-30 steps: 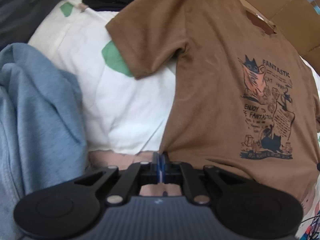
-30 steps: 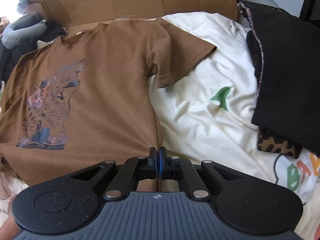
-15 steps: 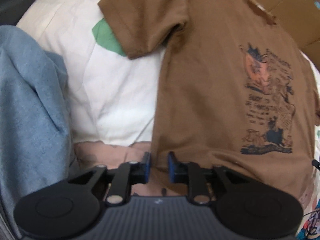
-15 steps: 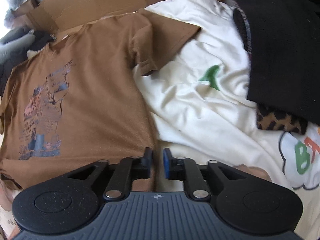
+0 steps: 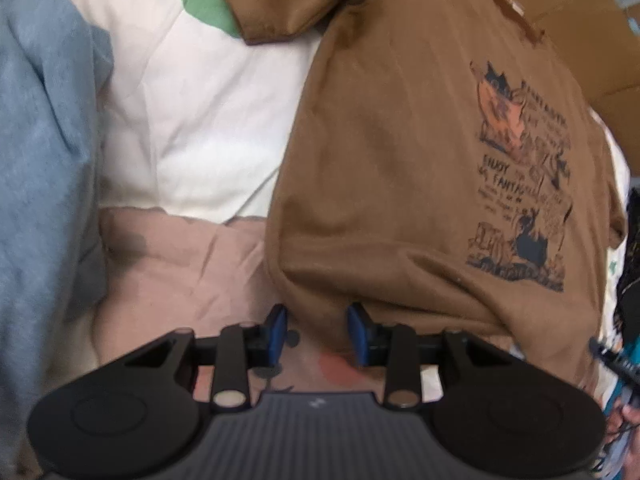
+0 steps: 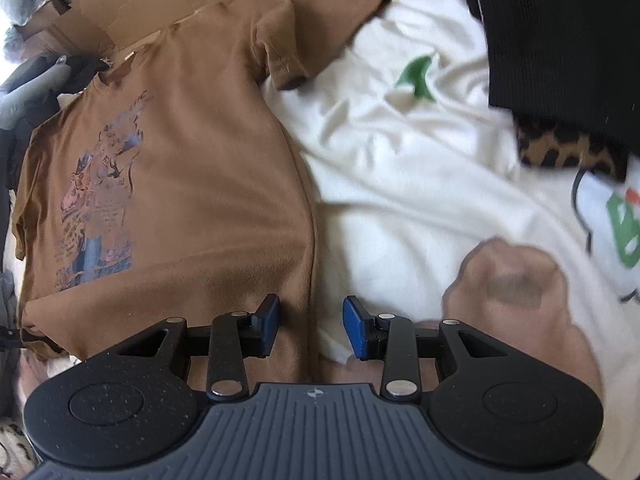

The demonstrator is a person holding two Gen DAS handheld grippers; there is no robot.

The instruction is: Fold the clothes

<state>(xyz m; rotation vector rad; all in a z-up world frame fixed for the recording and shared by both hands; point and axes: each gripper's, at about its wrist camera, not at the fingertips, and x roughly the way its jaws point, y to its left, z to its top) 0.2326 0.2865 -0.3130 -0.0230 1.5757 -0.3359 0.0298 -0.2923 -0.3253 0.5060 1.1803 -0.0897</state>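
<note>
A brown T-shirt lies spread front-up on a white printed sheet, its blue and orange picture print showing, collar toward the cardboard at the far side and hem toward the cameras. Both short sleeves lie out flat, one to each side.

The left gripper hangs over the shirt's near left hem corner. Its jaws are opening, and the edge of the brown cloth sits in the gap between the blue pads without being pinched. The right gripper hangs over the opposite hem corner, jaws also opening, with the side seam of the shirt running between its pads, again with no grip.

Judging by this, the laying-out step looks finished: the shirt is flat and both lower corners are being let go. No fold has been made yet. The next move probably calls for fresh holds for a first fold, perhaps a sleeve and side edge to bring inward, or the hem up to the collar. Either way the jaws must clear the cloth before they leave, so the corners are not dragged out of line.

Around the shirt lie a blue garment at the left, a pinkish cloth at the near edge, and a black garment over a leopard-print piece at the right.
</note>
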